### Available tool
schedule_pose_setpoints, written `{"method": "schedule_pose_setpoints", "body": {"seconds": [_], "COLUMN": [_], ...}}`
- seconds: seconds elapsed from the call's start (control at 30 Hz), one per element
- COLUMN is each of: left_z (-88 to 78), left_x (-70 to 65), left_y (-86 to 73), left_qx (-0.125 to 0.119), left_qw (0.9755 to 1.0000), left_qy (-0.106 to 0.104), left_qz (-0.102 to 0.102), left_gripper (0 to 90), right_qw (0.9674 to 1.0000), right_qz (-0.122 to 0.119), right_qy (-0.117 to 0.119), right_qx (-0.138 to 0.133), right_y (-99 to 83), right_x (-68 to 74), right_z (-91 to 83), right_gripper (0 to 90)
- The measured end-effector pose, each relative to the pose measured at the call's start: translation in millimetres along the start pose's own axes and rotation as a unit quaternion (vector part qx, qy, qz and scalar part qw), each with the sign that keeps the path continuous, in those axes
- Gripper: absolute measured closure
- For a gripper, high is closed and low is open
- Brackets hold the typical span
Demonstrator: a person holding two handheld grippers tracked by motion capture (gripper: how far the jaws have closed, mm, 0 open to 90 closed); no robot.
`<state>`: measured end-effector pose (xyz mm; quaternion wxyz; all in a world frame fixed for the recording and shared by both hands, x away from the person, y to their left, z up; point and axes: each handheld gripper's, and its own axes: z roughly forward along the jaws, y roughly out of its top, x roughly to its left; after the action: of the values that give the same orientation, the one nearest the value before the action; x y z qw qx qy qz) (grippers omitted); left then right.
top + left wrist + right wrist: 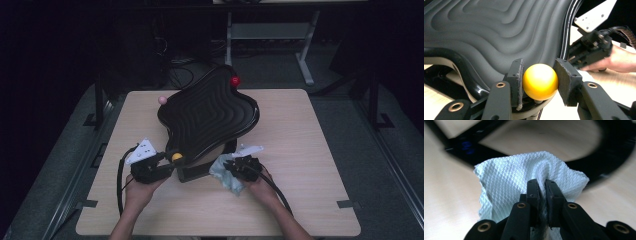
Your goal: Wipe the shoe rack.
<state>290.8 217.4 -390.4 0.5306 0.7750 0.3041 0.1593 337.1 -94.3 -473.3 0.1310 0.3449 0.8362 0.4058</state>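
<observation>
Lettering on tray [210, 112] perhaps unreadable.

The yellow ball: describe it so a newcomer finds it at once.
On the table stands a black wavy tray. At its near-left corner, the left hand-held gripper clamps the yellow ball. The other corner balls are pink and red.
</observation>
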Motion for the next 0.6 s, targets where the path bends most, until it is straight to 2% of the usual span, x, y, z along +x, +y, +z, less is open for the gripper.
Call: {"method": "schedule_pose_setpoints", "body": {"seconds": [0.03, 0.07, 0.13, 0.2, 0.3, 0.4, 0.43, 0.47, 0.6], "left_z": [2.3, 2.3, 3.7, 6.7, 9.3, 14.7, 16.8, 18.5, 29.5], "left_x": [-0.3, -0.3, 0.7, 2.2, 1.7, 1.8, 2.0, 2.1, 3.0], "left_y": [0.7, 0.7, 1.0, 1.7, 2.8, 4.2, 4.8, 5.2, 10.0], "left_qx": [-0.001, -0.001, -0.002, -0.004, -0.004, -0.006, -0.007, -0.008, -0.007], "left_qw": [1.0, 1.0, 1.0, 1.0, 1.0, 1.0, 1.0, 0.9999, 0.9999], "left_qy": [-0.001, -0.001, -0.002, -0.002, -0.002, -0.001, 0.0, 0.0, 0.004], "left_qz": [0.001, 0.001, 0.0, -0.004, -0.004, -0.005, -0.005, -0.006, -0.008], "left_gripper": [59.7, 59.7, 59.7, 59.8, 59.8, 59.8, 59.8, 59.8, 59.9], "right_qw": [0.9999, 0.9999, 1.0, 0.9999, 0.9999, 0.999, 0.9981, 0.9981, 0.9954], "right_qz": [0.012, 0.012, 0.001, -0.01, -0.002, -0.006, -0.007, -0.007, -0.023], "right_qy": [-0.012, -0.012, -0.001, -0.004, -0.006, -0.013, -0.016, -0.016, -0.024], "right_qx": [0.001, 0.001, 0.0, -0.003, -0.016, -0.041, -0.059, -0.059, -0.089], "right_y": [1.3, 1.3, 1.2, 1.2, 0.8, 0.7, 0.6, 0.6, 1.5], "right_x": [-5.6, -5.6, 1.4, 6.0, 4.6, 5.0, 8.3, 8.3, 16.9], "right_z": [0.5, 0.5, 1.4, 0.8, -3.1, -15.8, -25.2, -25.2, -46.3], "right_gripper": [82.1, 82.1, 82.2, 82.2, 82.3, 82.3, 82.3, 82.3, 82.2]}}
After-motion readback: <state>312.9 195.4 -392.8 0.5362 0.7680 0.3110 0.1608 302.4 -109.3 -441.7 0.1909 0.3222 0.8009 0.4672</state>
